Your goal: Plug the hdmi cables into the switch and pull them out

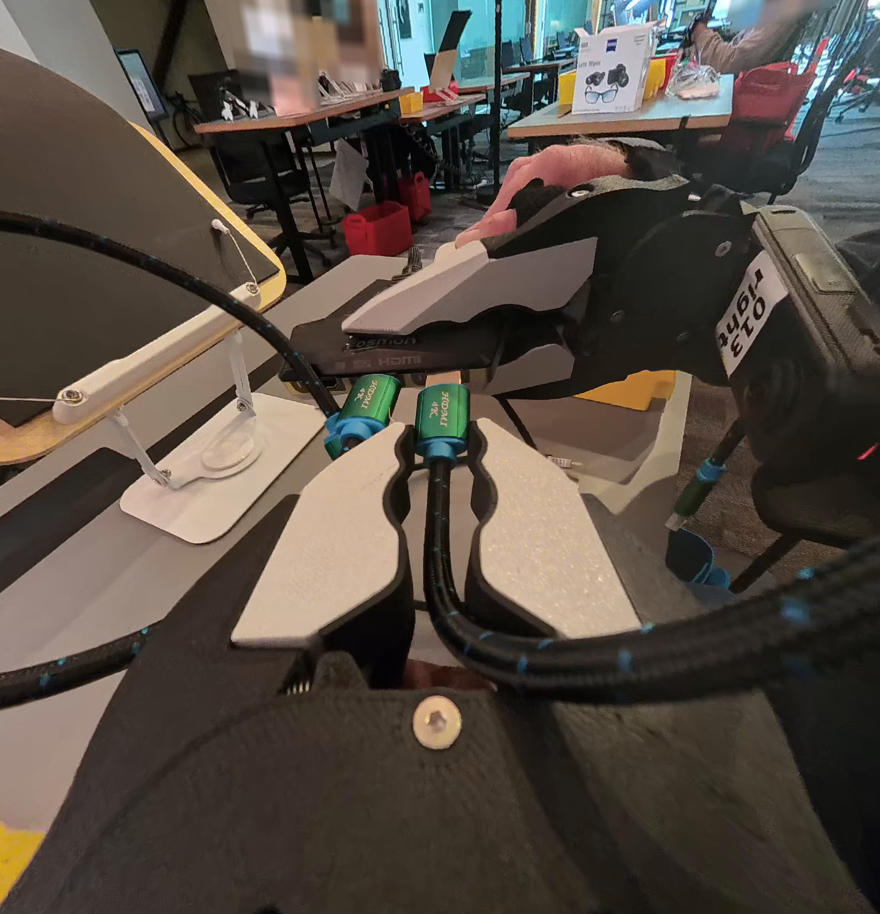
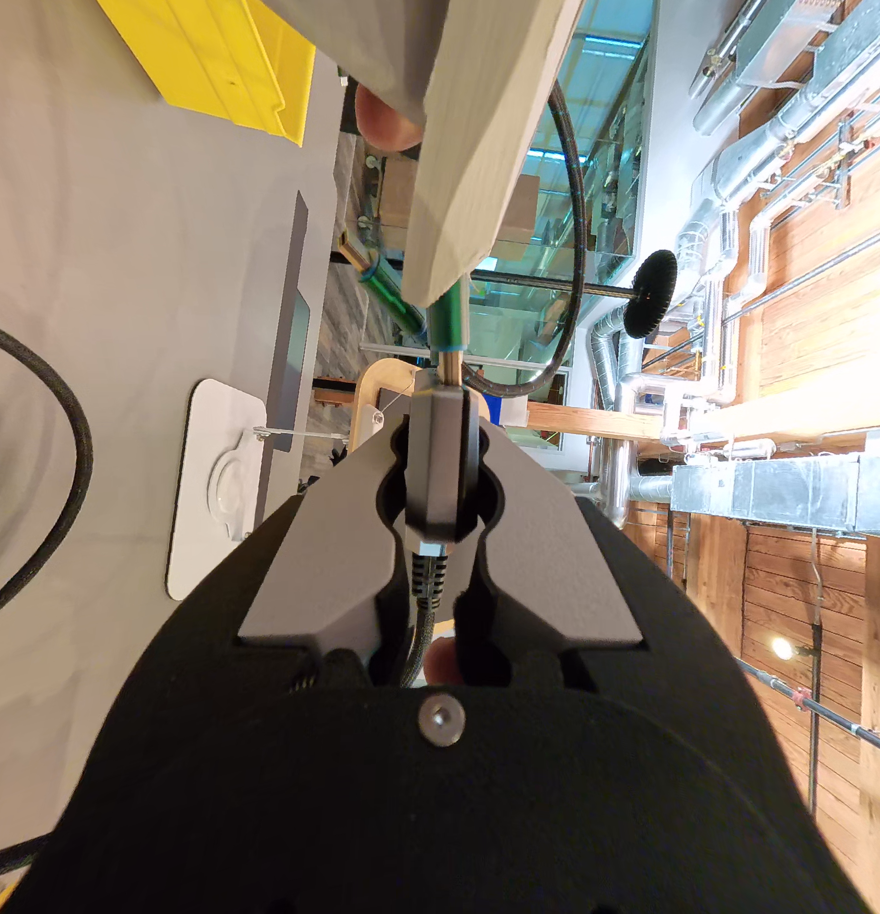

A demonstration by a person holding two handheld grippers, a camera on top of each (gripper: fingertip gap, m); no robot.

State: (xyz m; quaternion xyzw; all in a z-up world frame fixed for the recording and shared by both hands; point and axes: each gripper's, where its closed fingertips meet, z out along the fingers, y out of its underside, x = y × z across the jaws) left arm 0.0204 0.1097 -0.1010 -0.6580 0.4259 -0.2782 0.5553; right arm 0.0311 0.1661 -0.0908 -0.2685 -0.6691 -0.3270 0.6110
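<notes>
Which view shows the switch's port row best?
Left wrist view: the switch faces the camera, port edge visible with two green plugs at it. Right wrist view shows the switch edge-on in the right gripper, ports hidden.

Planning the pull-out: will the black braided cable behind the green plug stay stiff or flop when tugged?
Likely springy rather than limp: the black braided cable holds a smooth arc unsupported. The green metal-sleeved plug looks rigid and possibly slick, so gripping its blue collar may help.

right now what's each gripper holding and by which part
The right gripper clamps the black switch across its flat faces, near the end with its own cable. The left gripper has its fingers either side of a green HDMI plug at its blue collar; grip uncertain.
</notes>
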